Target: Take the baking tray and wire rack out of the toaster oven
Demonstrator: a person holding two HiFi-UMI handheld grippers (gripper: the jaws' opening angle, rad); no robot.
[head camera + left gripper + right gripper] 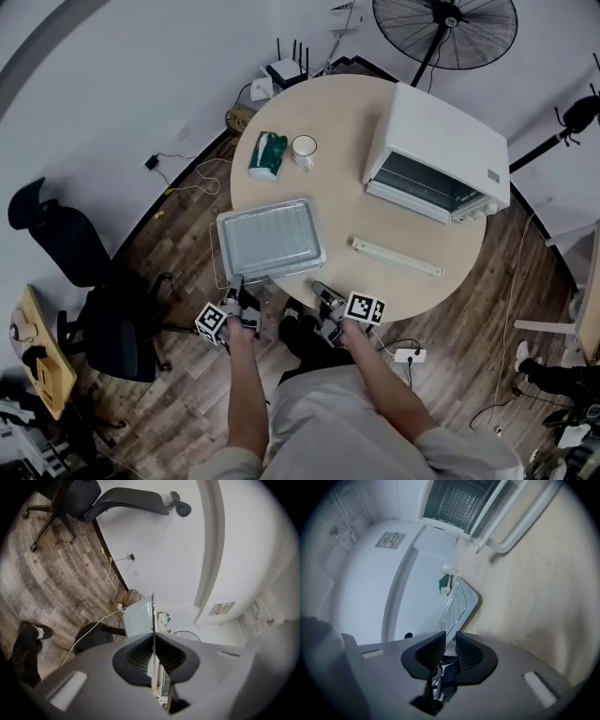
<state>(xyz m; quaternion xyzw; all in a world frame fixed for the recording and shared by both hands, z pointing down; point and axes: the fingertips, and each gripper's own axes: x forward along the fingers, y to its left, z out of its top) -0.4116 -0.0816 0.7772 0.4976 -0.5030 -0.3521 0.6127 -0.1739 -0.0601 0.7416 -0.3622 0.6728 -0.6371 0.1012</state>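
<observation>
baking tray (270,236), silvery, ribbed, sits on wire rack (222,272); left fingers (136,658) pinch the rack's wire, right fingers (473,656) narrowly apart.

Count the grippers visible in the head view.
2. The left gripper clamps the wire rack's near edge; right gripper is open beside it, at the table's near edge. None hidden.

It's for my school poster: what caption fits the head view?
Left gripper holds the silver metal baking tray, stacked on its thin wire rack, near the open white toaster oven.
</observation>
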